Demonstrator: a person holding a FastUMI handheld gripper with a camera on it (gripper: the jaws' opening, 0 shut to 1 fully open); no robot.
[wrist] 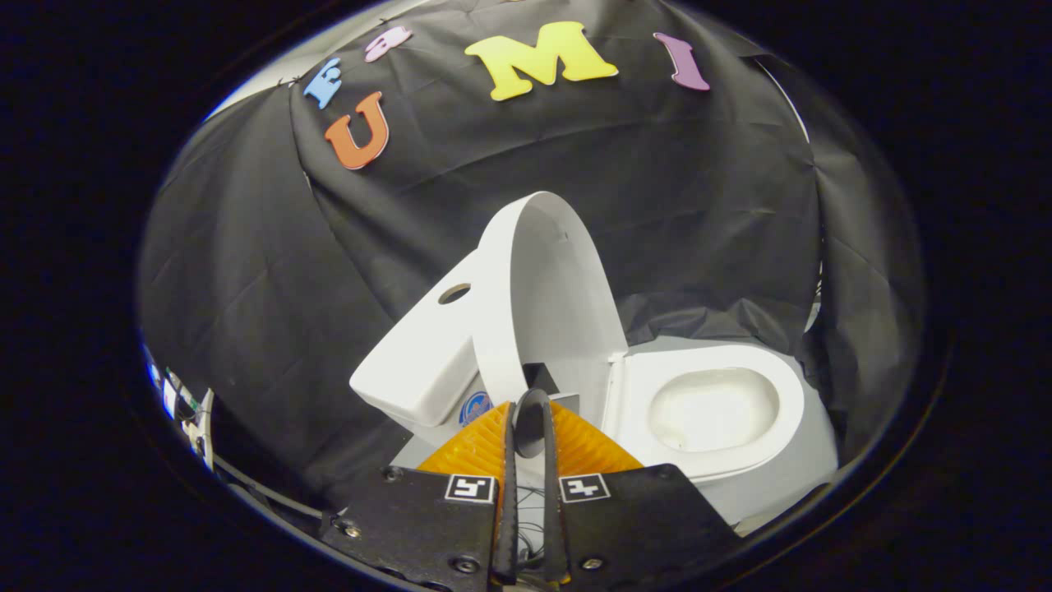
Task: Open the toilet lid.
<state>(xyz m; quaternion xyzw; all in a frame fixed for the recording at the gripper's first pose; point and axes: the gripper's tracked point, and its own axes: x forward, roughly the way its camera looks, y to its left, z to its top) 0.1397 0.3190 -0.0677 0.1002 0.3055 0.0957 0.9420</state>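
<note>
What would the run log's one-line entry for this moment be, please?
toilet lid: raised upright, against tank | seat: down | gripper: fingers nearly together, holding nothing, just before lid's lower edge

No readable text; the tank's (427,362) round sticker (475,408) is illegible.

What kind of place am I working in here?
Likely a staged test booth, not a real bathroom: black cloth hangs as the backdrop behind a white toilet, whose lid stands raised beside the tank. The tool is nearly closed, its fingertips close to the lid's lower edge.
</note>
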